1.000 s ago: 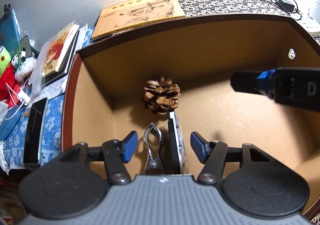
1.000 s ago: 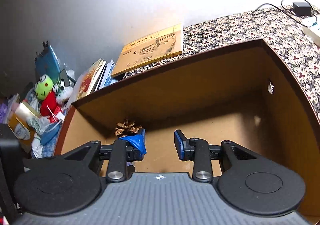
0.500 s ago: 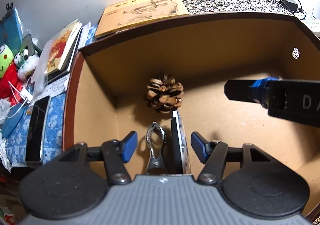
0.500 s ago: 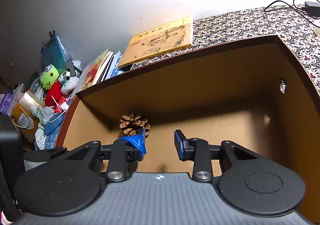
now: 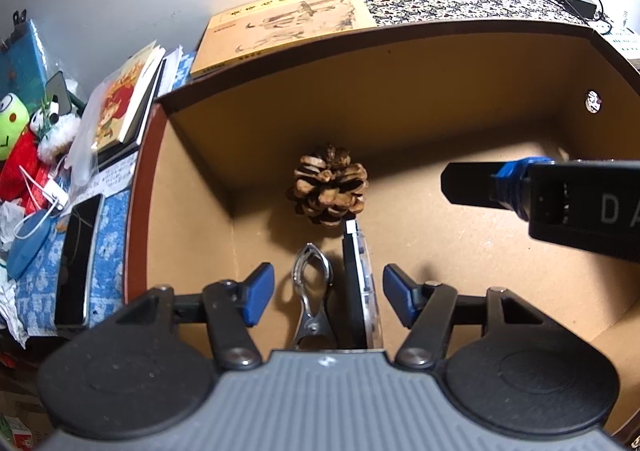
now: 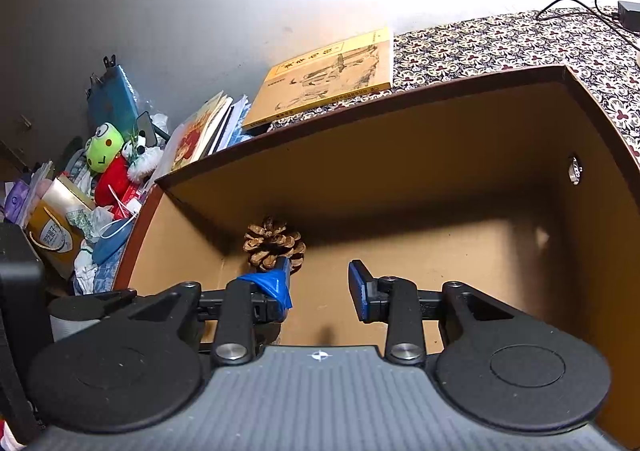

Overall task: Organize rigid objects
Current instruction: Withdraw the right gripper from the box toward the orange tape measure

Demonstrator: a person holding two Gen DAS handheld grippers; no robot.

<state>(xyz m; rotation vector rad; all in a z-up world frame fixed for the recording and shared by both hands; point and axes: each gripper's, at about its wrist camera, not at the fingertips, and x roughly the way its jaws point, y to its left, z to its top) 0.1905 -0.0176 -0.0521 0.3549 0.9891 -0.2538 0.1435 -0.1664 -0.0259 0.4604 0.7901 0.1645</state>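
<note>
A brown cardboard box (image 5: 400, 91) stands open in front of me. On its floor near the back wall sits a pine cone (image 5: 330, 187) (image 6: 274, 243). Closer to me lie a metal clip (image 5: 312, 291) and a clear flat case (image 5: 360, 279) standing on edge beside it. My left gripper (image 5: 328, 297) hangs open above the clip and case, holding nothing. My right gripper (image 6: 320, 289) is open and empty over the box's middle; in the left wrist view its dark finger (image 5: 472, 185) reaches in from the right.
A yellow book (image 5: 288, 27) lies behind the box on a patterned cloth (image 6: 500, 47). Left of the box are stacked books (image 5: 124, 111), a phone (image 5: 78, 259), plush toys (image 6: 108, 155) and loose clutter. A cable and adapter (image 5: 576, 1) sit far right.
Both grippers have drawn back and up a little, so the pine cone and box look slightly lower and farther. Nothing was grasped or let go.
</note>
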